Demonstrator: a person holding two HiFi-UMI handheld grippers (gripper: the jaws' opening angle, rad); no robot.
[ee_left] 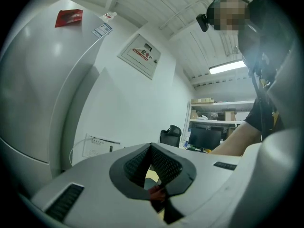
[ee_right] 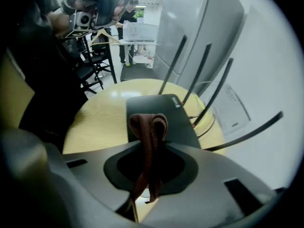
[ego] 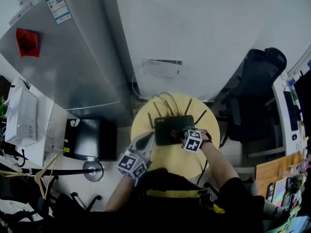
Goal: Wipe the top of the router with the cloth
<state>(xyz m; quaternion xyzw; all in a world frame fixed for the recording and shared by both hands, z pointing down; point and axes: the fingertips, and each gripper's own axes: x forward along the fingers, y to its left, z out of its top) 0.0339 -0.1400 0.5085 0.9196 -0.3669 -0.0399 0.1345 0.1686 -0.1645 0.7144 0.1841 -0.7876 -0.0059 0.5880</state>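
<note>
Where right gripper (ee_right: pixel 150 144) pinches it, brown cloth (ee_right: pixel 149 127) stands folded in loop above jaws, loose ends hanging below. Jaws clamped tight on cloth. Fold sits over near part of router (ee_right: pixel 161 113); contact unclear. Router: flat black slab, matte top, thin antennas (ee_right: pixel 247 132) raised along far side, lying on round pale wooden table (ee_right: pixel 95 122). Left gripper (ego: pixel 146 142) off router's left corner, jaws together, nothing held.
</note>
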